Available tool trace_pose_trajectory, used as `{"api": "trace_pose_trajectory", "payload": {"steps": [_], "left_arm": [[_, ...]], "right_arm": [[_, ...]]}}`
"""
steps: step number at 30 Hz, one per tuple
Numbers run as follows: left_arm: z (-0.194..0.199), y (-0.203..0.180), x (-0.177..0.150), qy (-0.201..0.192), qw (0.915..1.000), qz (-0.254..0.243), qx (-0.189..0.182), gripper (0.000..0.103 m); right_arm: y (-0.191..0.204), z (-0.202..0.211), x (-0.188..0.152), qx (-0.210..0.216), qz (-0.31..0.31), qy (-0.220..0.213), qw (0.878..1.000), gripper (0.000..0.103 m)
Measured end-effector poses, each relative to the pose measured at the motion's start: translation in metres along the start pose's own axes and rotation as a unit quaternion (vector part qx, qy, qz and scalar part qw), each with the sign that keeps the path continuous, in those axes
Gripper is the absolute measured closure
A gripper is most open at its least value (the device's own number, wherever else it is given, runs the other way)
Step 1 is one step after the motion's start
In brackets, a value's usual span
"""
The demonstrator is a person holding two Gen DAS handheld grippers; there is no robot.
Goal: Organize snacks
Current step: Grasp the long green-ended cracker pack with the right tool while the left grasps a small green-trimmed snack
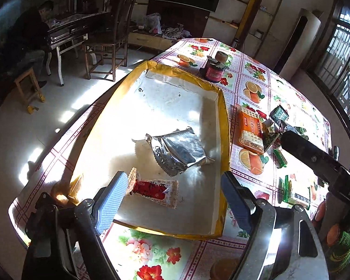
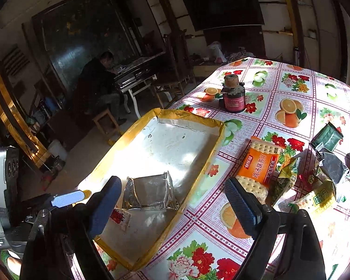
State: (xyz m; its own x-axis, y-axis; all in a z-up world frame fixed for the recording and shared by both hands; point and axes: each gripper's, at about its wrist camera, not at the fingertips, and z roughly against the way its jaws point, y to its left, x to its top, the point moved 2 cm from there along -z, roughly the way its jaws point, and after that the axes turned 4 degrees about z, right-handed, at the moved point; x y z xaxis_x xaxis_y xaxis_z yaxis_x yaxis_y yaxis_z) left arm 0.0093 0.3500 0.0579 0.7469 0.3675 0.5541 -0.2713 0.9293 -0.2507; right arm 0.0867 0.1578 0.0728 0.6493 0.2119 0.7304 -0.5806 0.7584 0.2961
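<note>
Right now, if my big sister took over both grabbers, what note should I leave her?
Left gripper: open, holding nothing, above the near end of the tray.
Right gripper: open, holding nothing, above the tray's right edge.
Done: the silver packet and the red-and-white packet lie in the yellow-rimmed tray.
Left: the orange cracker pack and the heap of green and yellow packets are on the tablecloth, right of the tray.
The dark jar stands beyond the tray.
</note>
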Motion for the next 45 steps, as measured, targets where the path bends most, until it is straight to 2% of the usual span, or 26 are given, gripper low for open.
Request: {"api": "trace_pose_trajectory", "payload": {"steps": [8, 14, 23, 29, 33, 35, 41, 45], "left_arm": [[0.0, -0.045, -0.02, 0.018, 0.9989, -0.04, -0.019, 0.021], [-0.008, -0.074, -0.037, 0.039, 0.9965, -0.069, -0.029, 0.021], [-0.021, -0.109, -0.065, 0.074, 0.9901, -0.112, -0.042, 0.021], [-0.031, -0.139, -0.086, 0.091, 0.9823, -0.155, -0.054, 0.021], [-0.037, -0.165, -0.099, 0.087, 0.971, -0.216, -0.053, 0.021], [-0.039, -0.177, -0.103, 0.082, 0.9625, -0.253, -0.052, 0.021], [-0.052, -0.207, -0.112, 0.087, 0.923, -0.362, -0.095, 0.021], [-0.066, -0.217, -0.119, 0.102, 0.9018, -0.407, -0.103, 0.023]], "right_arm": [[-0.053, 0.081, -0.046, -0.044, -0.073, -0.024, 0.996, 0.01], [-0.087, 0.124, -0.081, -0.085, -0.114, -0.031, 0.989, 0.009], [-0.115, 0.142, -0.129, -0.11, -0.156, -0.013, 0.982, 0.009], [-0.123, 0.141, -0.145, -0.114, -0.169, -0.004, 0.979, 0.009], [-0.125, 0.142, -0.145, -0.107, -0.158, -0.003, 0.982, 0.009], [-0.125, 0.142, -0.143, -0.103, -0.146, 0.0, 0.984, 0.009], [-0.131, 0.144, -0.134, -0.103, -0.12, 0.004, 0.987, 0.009], [-0.139, 0.145, -0.126, -0.105, -0.117, 0.004, 0.988, 0.009]]}}
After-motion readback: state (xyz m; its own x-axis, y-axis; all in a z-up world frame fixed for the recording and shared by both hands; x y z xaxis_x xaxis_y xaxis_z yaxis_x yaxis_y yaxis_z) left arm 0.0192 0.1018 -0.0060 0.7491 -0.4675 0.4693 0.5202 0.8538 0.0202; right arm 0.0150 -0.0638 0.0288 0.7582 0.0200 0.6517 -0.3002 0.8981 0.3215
